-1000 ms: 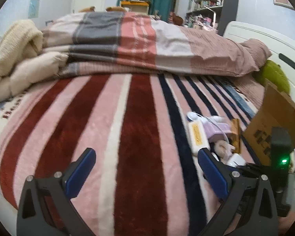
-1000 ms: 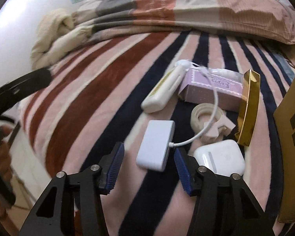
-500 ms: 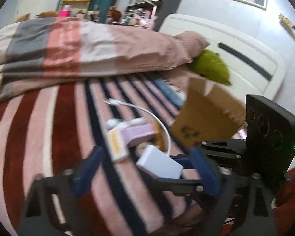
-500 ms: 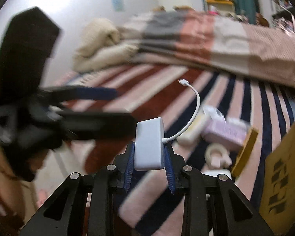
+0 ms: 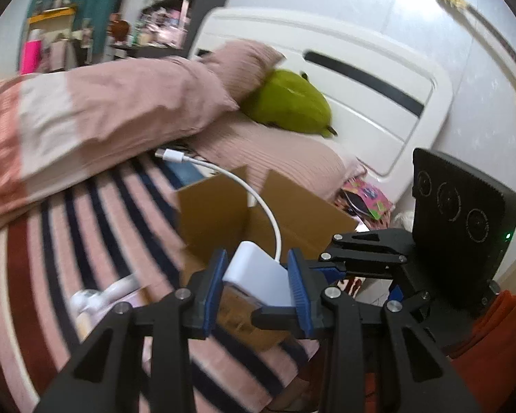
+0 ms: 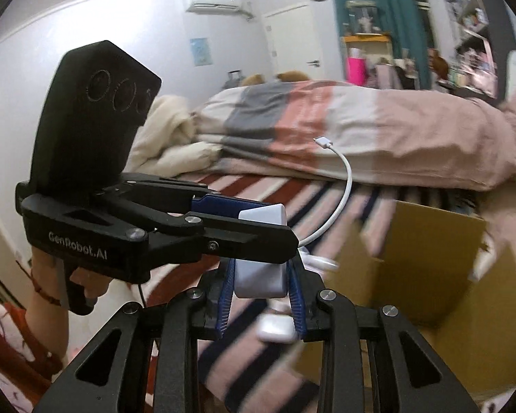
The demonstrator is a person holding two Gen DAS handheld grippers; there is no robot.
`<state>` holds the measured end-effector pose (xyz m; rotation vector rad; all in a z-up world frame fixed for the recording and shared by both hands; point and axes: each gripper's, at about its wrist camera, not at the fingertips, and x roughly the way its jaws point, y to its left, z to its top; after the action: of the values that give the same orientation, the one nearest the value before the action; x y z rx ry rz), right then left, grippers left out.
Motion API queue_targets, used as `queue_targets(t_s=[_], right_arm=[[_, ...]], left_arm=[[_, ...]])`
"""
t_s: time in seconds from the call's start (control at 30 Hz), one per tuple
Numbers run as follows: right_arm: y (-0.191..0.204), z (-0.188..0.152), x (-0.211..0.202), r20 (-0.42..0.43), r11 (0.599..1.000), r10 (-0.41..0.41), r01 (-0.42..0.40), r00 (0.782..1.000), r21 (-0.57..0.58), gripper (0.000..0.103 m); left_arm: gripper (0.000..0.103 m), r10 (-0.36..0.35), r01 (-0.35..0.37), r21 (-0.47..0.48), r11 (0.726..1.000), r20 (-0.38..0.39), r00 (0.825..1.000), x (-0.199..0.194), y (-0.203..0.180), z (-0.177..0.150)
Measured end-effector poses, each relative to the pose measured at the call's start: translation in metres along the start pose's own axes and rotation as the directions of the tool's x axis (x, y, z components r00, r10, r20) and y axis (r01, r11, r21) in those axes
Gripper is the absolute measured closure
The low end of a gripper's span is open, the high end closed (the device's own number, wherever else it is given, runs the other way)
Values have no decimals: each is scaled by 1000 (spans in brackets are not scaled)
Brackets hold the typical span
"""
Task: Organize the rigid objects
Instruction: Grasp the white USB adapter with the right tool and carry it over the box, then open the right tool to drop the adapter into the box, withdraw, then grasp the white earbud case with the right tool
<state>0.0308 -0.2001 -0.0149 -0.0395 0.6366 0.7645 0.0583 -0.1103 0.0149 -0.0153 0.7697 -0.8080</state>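
Left tongs [image 5: 256,277]: we see both blue pads clamped on the far end of the white charger block [image 5: 258,277]; these jaws have just been closing, and the block sits between them.

Right tongs [image 6: 261,280]: we find them clamped on the near end of the same block [image 6: 260,279], so it is gripped from two sides at once.

Charger block: held in the air above the striped blanket [image 5: 86,241], just in front of the open cardboard box [image 5: 223,213]; it touches neither.

Cable [image 6: 342,186]: a short white lead arcs up from the block and ends in a free plug, which hangs in front of the folded duvet [image 6: 326,124].

Cardboard box: on the bed with its flaps up; in the right wrist view it stands at the right [image 6: 440,261], just beyond the tongs.

Other items: a white earbud case [image 6: 277,328] lies on the blanket below the right tongs; more pale things sit blurred at lower left in the left wrist view, and we cannot tell what they are.

Bedhead: a green plush toy [image 5: 289,103] is tucked against a pink pillow [image 5: 244,65] before the white headboard [image 5: 378,79].

Person: a hand [image 6: 86,285] grips the handle of the left gripper, with a red cord at the wrist.
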Motion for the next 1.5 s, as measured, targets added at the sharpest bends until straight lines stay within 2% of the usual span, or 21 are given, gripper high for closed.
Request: queue_targets(t_s=[0.1, 0.3, 0.37, 0.4, 0.43, 0.47, 0.5, 0.53, 0.6, 0.7, 0.8, 0.93, 1.03, 1.13, 1.27, 1.3, 1.4, 1.5], right_arm=[[-34, -5, -12, -43, 998, -30, 33, 999, 60, 79], [-85, -10, -8, -212, 983, -21, 60, 977, 175, 79], [-92, -10, -5, -260, 981, -29, 77, 965, 179, 79], [-91, -12, -4, -273, 981, -33, 83, 962, 175, 77], [-90, -11, -3, -286, 981, -34, 86, 957, 172, 69], [-90, -10, -2, -295, 981, -35, 89, 955, 170, 63], [-87, -10, -4, -293, 982, -43, 95, 955, 166, 52], [-85, -10, -5, -289, 983, -57, 105, 956, 153, 50], [-81, -10, -5, -288, 984, -79, 121, 954, 132, 50], [-73, -9, -13, -264, 984, -87, 124, 961, 126, 50], [-48, 0, -12, -219, 994, -38, 59, 975, 94, 50], [4, 10, 3, -187, 997, 73, -69, 980, 29, 50], [45, 8, 29, -195, 987, 158, -162, 968, -1, 50], [74, -9, 68, -245, 982, 183, -186, 952, 8, 50], [82, -45, 114, -299, 997, 77, -72, 951, 28, 46], [80, -55, 125, -310, 999, 39, -32, 950, 30, 42], [65, -80, 150, -343, 993, -104, 116, 934, 15, 40], [55, -94, 169, -347, 980, -193, 200, 918, -15, 40]], left_arm=[[69, -32, 32, 5, 999, -73, 997, 38, -12, 17], [70, -59, 51, -40, 998, -213, 975, 88, -18, 29], [60, -41, 32, -40, 999, -229, 972, 93, -19, 29], [47, -37, 28, -42, 999, -228, 973, 93, -19, 29], [34, -29, 20, -40, 999, -217, 976, 90, -19, 29], [30, -20, 13, -36, 999, -207, 978, 88, -18, 30], [29, -11, 5, -31, 1000, -195, 981, 85, -17, 29], [29, -8, 2, -31, 1000, -187, 982, 79, -16, 29], [29, -3, -3, -39, 999, -171, 985, 67, -10, 28], [28, 41, -46, -36, 998, -126, 991, 40, 0, 24], [19, 112, -114, -35, 993, -66, 992, 6, 15, 17], [18, 232, -231, -75, 970, 9, 973, -45, 49, -8], [17, 313, -307, -115, 945, 32, 949, -70, 75, -36], [16, 369, -362, -156, 919, 20, 929, -80, 101, -67], [16, 406, -400, -192, 896, -11, 914, -78, 127, -107], [16, 406, -401, -201, 894, -21, 914, -75, 131, -116], [16, 395, -394, -222, 892, -39, 918, -71, 141, -139], [16, 377, -377, -240, 895, -48, 925, -66, 144, -154]])
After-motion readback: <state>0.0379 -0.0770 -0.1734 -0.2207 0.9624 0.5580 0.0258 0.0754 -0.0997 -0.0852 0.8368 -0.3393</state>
